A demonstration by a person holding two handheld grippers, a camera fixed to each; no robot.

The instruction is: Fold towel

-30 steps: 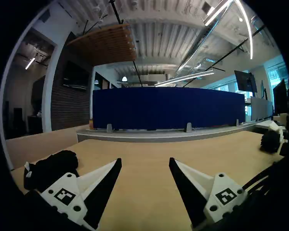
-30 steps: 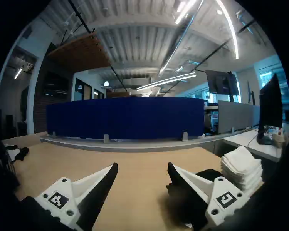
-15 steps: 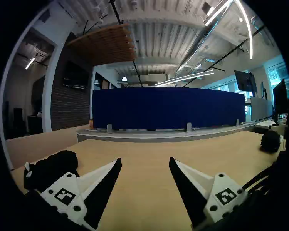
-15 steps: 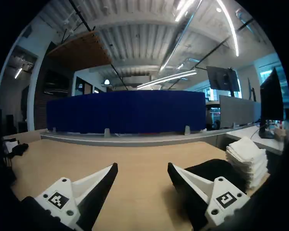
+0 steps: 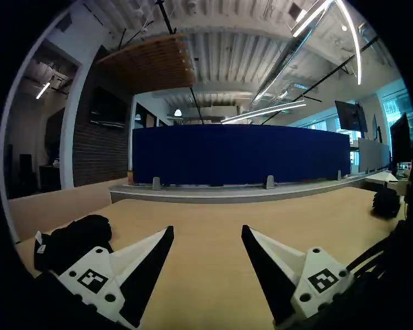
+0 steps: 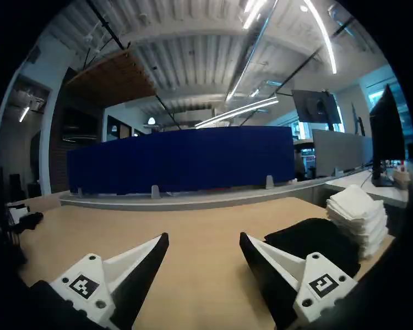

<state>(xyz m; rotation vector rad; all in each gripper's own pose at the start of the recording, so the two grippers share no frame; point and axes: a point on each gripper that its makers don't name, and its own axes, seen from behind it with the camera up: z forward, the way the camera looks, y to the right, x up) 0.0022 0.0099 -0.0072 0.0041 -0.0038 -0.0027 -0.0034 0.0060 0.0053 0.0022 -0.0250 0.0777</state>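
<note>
Towel (image 6: 316, 241), black, beside white stack (image 6: 358, 220); right gripper (image 6: 204, 236) agape

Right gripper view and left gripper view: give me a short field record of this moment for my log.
surface: wooden table
left claw: open, empty
right claw: open, empty
black towel: on the table, partly behind one right claw finger, not gripped
white towel stack: folded, beside the black towel
black cloth: bunched, near the left claw
backdrop: blue partition
</note>
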